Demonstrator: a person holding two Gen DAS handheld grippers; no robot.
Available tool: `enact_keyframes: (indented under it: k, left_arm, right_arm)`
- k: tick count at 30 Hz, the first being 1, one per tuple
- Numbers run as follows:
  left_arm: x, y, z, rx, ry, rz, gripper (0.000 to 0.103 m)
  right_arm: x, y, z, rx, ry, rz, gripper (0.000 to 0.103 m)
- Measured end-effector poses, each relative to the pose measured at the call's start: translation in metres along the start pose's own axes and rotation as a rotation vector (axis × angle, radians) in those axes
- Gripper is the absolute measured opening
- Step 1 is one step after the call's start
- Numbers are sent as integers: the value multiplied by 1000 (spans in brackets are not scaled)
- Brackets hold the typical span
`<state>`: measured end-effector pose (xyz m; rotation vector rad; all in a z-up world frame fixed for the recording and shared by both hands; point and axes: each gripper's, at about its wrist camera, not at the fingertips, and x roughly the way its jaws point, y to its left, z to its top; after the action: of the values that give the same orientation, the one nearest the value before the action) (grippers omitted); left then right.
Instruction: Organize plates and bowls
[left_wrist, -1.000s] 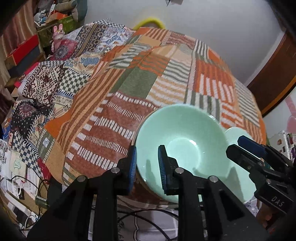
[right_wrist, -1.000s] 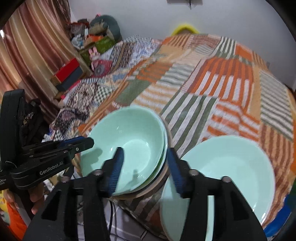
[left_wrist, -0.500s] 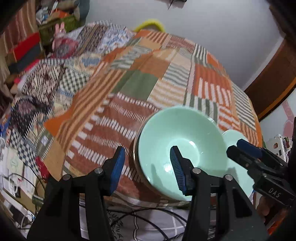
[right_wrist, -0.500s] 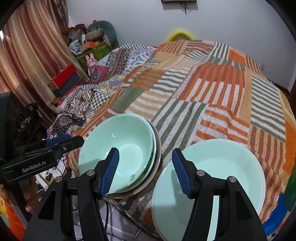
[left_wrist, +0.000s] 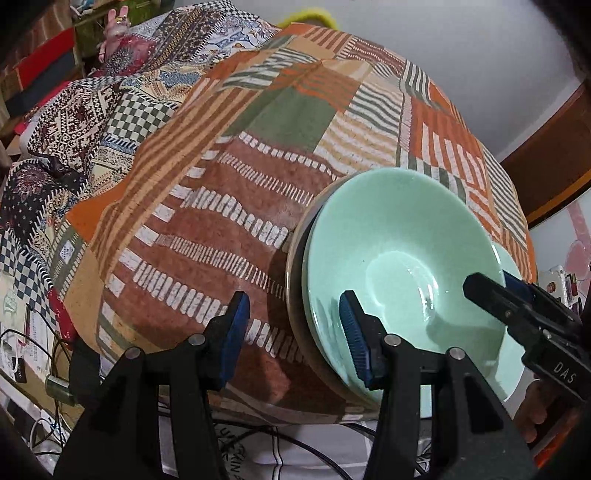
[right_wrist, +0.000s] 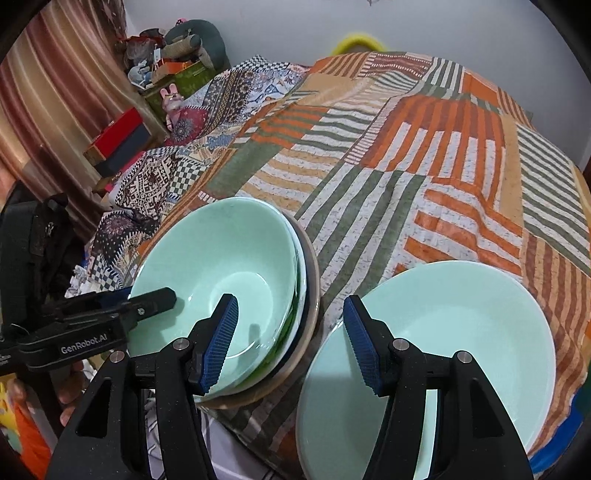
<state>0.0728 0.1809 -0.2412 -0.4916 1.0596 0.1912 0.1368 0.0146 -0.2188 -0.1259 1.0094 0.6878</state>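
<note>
Mint-green bowl (right_wrist: 221, 266) tops a stack on the patchwork bedspread (right_wrist: 406, 155), beside a green plate (right_wrist: 461, 325). Left gripper (left_wrist: 293, 334) – jaws released, having just opened – straddles the stack's rim; right gripper (right_wrist: 291, 339) gapes between the two, grasping nothing.

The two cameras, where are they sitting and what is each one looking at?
Left wrist: sits on the left gripper, looking down its open fingers at the stacked green bowl on the patchwork bedspread; the right gripper enters at the right.
Right wrist: sits on the right gripper, looking down between the bowl stack and a green plate; the left gripper enters at the left.
Shared: bowl stack, bedspread, both grippers.
</note>
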Motion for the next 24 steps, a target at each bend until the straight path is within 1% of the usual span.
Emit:
enact_keyframes:
  k: [2,3,5,8,10,12,13,16,21,24]
  left_arm:
    - [4,-1,0,10,6,-1,50]
    - [6,-2,0,13,9,-2,50]
    - [8,-3,1,17,11,-8,50]
    - [10,-6,2,23,15,-21,50]
    - [11,-7,3,26,16,-28,49]
    - [12,-10,4,31,24,-47,42]
    - [12,-13,4,36,30,-62,41]
    - [12,-16,5,42,28,-37,41]
    - [9,-13,5,7,38,-58,41]
    - [4,-15,3,5,33,-52,41]
  right_arm:
    - [4,0,1,3,14,10,45]
    - [6,-1,1,6,19,15,44]
    - [9,-3,1,18,31,27,37]
    - [15,-6,0,37,50,48,33]
    - [16,-6,0,47,55,61,31]
    - [17,-3,1,40,53,54,31]
    - [16,-3,0,37,53,51,31]
    - [16,-1,1,29,57,33,31]
    - [15,0,3,29,63,17,31]
    - [14,-1,4,39,66,16,31]
